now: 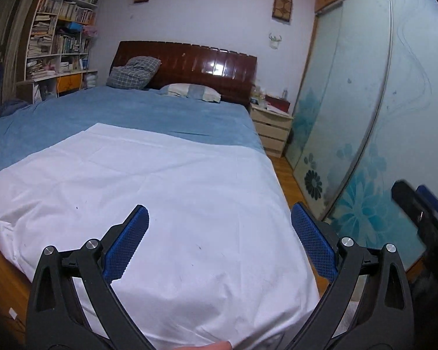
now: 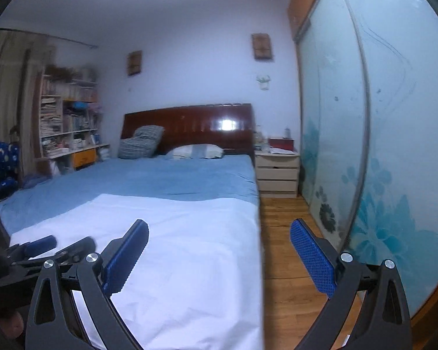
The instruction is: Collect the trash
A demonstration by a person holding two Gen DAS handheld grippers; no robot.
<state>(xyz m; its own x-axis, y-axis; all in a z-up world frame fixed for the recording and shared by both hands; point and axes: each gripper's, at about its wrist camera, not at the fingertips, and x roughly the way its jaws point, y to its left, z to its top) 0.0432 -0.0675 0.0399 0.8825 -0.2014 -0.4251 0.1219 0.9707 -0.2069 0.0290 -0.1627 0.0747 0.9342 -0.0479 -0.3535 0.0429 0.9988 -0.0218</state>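
The fingers of the left gripper (image 1: 219, 242) are spread wide with nothing between them, and those of the right gripper (image 2: 219, 255) stand just as wide and just as empty. Both point slightly downward over the foot of the bed (image 1: 149, 108), where a white sheet (image 1: 160, 192) covers the near half and a blue cover lies beyond. No trash shows anywhere in either view: the sheet carries only a few tiny dark specks, too small to tell what they are, so which way the trash lies from the fingers cannot be told. The left gripper hangs over the sheet; the right one sits nearer the bed's edge, above the strip of wooden floor (image 2: 286, 233) between the bed and the wardrobe doors (image 2: 379, 145). That strip is narrow, while the bed top is open for reaching.
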